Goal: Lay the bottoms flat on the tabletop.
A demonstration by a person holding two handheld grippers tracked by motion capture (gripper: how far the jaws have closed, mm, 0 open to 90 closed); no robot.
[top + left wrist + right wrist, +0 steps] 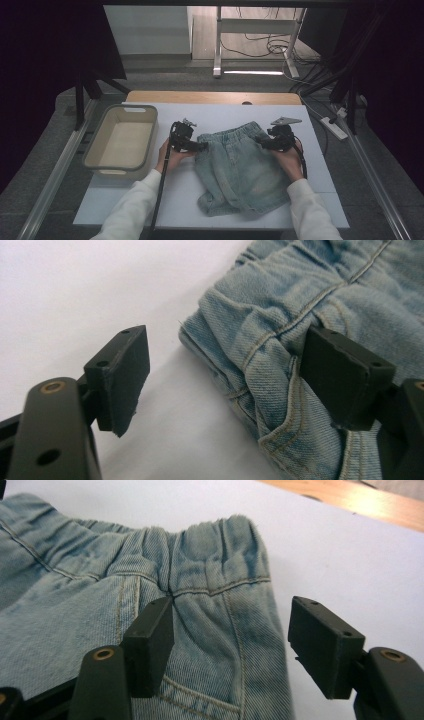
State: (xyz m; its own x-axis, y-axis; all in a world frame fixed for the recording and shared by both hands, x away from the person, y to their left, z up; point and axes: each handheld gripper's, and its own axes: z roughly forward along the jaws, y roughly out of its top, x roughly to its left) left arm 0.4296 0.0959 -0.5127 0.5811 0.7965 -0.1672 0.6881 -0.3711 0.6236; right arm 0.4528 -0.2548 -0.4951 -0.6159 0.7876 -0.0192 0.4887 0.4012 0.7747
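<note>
Two grippers are working at a pair of light blue denim shorts (240,167) that is lying flat on the white desk (200,197), waistband toward the far edge and legs toward the near edge. The left gripper (202,146) is sitting at the left end of the waistband, held in the person's left hand (170,156). In the left gripper view its jaws are standing wide apart: one pad is hanging over the bare desk just beside the shorts (280,355), while the other is lying over the denim near a pocket seam, and neither is pressing on the cloth. The right gripper (261,142) is sitting at the right end of the waistband, held in the right hand (291,160), with its grey three-cornered plate showing on top. In the right gripper view its jaws are also standing apart, straddling the right side edge of the shorts (150,580) just below the gathered elastic; one pad is resting over the fabric and the other is hovering above the white desk surface, so nothing is being clamped. Both white sleeves are reaching in from the near edge. Left of the shorts, well apart from them, a beige plastic basin (95,145) is standing at the left side of the desk.
</note>
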